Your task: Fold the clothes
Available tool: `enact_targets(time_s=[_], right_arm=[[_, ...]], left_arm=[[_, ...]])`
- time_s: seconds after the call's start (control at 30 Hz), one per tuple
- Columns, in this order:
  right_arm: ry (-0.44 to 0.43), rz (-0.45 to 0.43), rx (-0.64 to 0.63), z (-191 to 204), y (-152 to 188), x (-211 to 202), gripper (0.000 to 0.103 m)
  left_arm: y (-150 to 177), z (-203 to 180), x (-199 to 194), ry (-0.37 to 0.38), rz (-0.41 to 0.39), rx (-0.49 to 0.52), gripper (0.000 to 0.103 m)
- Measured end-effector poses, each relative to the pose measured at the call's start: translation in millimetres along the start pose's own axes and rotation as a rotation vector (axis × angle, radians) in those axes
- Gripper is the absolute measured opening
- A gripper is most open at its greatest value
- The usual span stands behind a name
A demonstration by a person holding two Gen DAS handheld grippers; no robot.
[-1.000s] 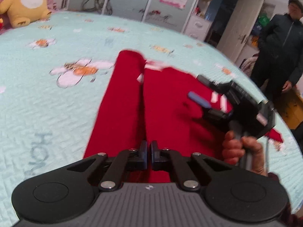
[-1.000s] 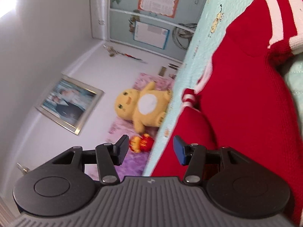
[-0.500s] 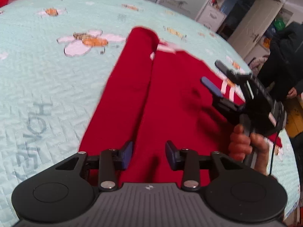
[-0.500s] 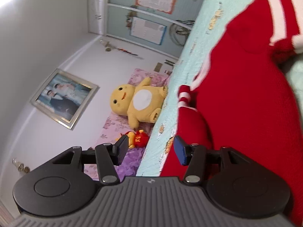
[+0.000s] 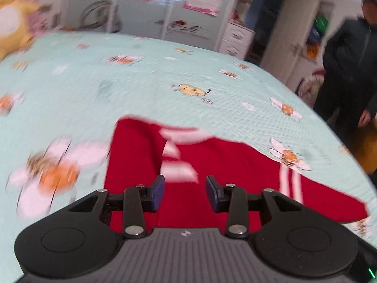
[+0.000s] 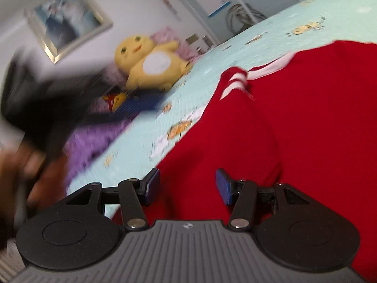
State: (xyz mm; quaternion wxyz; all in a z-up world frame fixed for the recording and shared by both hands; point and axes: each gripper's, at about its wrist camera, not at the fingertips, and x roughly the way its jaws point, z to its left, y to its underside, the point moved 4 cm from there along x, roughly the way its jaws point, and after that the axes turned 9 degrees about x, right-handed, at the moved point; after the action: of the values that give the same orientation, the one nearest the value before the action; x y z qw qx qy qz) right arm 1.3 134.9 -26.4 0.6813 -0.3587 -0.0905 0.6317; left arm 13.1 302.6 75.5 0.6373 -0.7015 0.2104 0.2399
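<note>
One yellow plush toy (image 6: 150, 63) sits beyond the red sweater (image 6: 294, 122).

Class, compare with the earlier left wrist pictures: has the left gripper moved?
Yes. The left gripper, jaws just opened and empty, has advanced along the red garment toward its striped end.

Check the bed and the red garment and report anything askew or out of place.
The red garment lies half folded on the bedspread: one striped sleeve trails off to the side, unfolded. Nothing looks spilled or damaged. Both frames are motion-blurred, so fine detail is unclear.
</note>
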Motion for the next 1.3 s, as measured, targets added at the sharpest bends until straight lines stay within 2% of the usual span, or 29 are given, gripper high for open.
enact_targets(time_s=[0.17, 0.3, 0.53, 0.7, 0.8, 0.87, 0.9, 0.93, 1.0, 1.07, 1.17, 1.2, 1.27, 1.3], right_arm=[[0.017, 0.03, -0.035, 3, 4, 5, 0.054], [-0.003, 0.034, -0.01, -3, 5, 3, 0.054], [-0.013, 0.032, 0.005, -2, 7, 2, 0.054], [-0.014, 0.031, 0.009, -1, 6, 4, 0.054], [-0.016, 0.031, 0.011, -1, 5, 3, 0.054], [-0.016, 0.031, 0.011, -1, 5, 4, 0.054], [-0.016, 0.031, 0.011, -1, 4, 5, 0.054], [-0.016, 0.031, 0.011, -2, 4, 5, 0.054], [-0.015, 0.03, 0.011, -2, 4, 4, 0.054], [-0.015, 0.03, 0.011, -3, 4, 5, 0.054], [-0.016, 0.03, 0.013, -3, 4, 6, 0.054], [-0.016, 0.03, 0.014, -3, 4, 6, 0.054], [-0.018, 0.03, 0.016, -3, 3, 7, 0.054], [-0.018, 0.03, 0.017, -4, 3, 7, 0.054]], left_arm=[[-32, 0, 66, -0.058, 0.111, 0.12, 0.042], [-43, -4, 95, -0.109, 0.198, 0.219, 0.042], [-52, -11, 120, -0.136, 0.333, 0.278, 0.042], [-50, -14, 130, -0.208, 0.414, 0.329, 0.042], [-47, -12, 134, -0.238, 0.457, 0.331, 0.038], [-46, -10, 135, -0.247, 0.474, 0.33, 0.031], [-45, -9, 135, -0.246, 0.472, 0.328, 0.027], [-46, -8, 132, -0.233, 0.451, 0.31, 0.013], [-48, -4, 127, -0.201, 0.4, 0.269, 0.008], [-46, 8, 120, -0.136, 0.286, 0.199, 0.002], [-44, 27, 107, -0.037, 0.115, 0.094, 0.0], [-42, 34, 106, -0.019, 0.083, 0.061, 0.0], [-26, 51, 119, -0.051, 0.13, 0.024, 0.0], [-21, 55, 121, -0.046, 0.125, 0.008, 0.0]])
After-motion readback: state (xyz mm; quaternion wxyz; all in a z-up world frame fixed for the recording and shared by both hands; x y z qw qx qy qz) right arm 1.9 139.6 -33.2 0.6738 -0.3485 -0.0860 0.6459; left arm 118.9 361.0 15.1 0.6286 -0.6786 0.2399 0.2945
